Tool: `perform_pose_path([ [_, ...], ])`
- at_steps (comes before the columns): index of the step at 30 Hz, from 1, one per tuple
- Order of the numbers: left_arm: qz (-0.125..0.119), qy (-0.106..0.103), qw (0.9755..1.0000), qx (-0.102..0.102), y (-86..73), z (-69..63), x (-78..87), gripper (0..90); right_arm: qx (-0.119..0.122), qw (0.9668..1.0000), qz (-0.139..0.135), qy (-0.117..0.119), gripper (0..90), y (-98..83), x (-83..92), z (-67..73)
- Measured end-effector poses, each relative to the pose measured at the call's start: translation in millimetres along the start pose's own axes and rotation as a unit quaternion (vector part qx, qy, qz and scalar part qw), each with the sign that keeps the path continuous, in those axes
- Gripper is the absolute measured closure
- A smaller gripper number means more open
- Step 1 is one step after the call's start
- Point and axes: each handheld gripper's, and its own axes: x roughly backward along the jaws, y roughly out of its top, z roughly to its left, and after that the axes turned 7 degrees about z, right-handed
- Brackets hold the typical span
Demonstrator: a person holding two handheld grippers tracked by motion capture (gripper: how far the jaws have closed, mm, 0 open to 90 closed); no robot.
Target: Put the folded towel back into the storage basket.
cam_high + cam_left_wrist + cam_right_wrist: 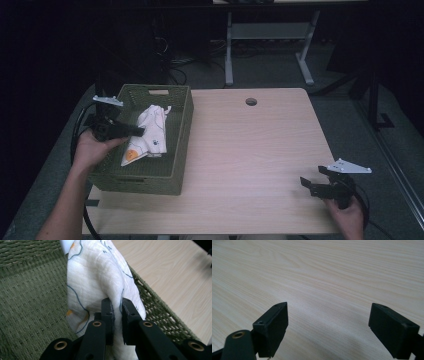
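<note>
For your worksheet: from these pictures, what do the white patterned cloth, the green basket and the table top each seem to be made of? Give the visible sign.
Cloth: thin, soft woven fabric, perhaps cotton muslin; matt, folds and drapes where the left tool pinches it.
Basket: woven cord or fibre, olive, matt; plaited rows show.
Table: pale wood-look surface, probably laminate; smooth, printed-looking grain.

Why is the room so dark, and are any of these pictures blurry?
High view: light falls on the table alone, the room behind is near black. Left gripper view: the white cloth is sharp, the basket weave softens toward the edges. Right gripper view: the close black jaws look soft, the wood grain clear.
</note>
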Motion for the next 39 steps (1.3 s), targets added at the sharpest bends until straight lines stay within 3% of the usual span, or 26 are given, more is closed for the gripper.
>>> perform_pose_path([
  [5,0.022,0.002,0.9995,-0.021,2.1,5.5,-12.4,82.4,-0.001,1.0000,0.002,0.000,15.5,0.0,-0.5,-0.4],
  [10,0.030,-0.001,0.9992,-0.025,2.3,14.7,-20.3,82.4,0.001,1.0000,0.005,-0.001,15.2,0.1,-1.3,0.2],
  [15,0.040,0.018,0.9980,-0.046,1.3,25.6,-28.4,78.9,0.000,1.0000,0.009,-0.003,15.1,0.0,-2.1,0.1],
  [16,0.039,0.033,0.9977,-0.045,0.5,27.4,-29.9,78.9,0.000,1.0000,0.009,-0.003,15.1,0.0,-2.1,0.1],
  [17,0.038,0.041,0.9980,-0.029,-1.4,31.1,-31.8,68.2,0.000,0.9999,0.010,-0.003,15.1,0.1,-2.5,0.5],
  [23,0.044,0.056,0.9974,-0.014,-9.1,30.8,-29.7,58.0,0.002,0.9999,0.012,-0.002,15.0,0.8,-4.1,2.5],
  [27,0.028,0.049,0.9984,-0.004,-14.6,28.2,-26.3,55.5,0.007,0.9999,0.014,-0.002,15.0,1.5,-5.3,6.8],
  [39,0.017,0.037,0.9992,-0.005,-17.8,18.4,-23.9,51.7,0.008,0.9998,0.019,0.000,15.0,2.3,-6.8,8.1],
])
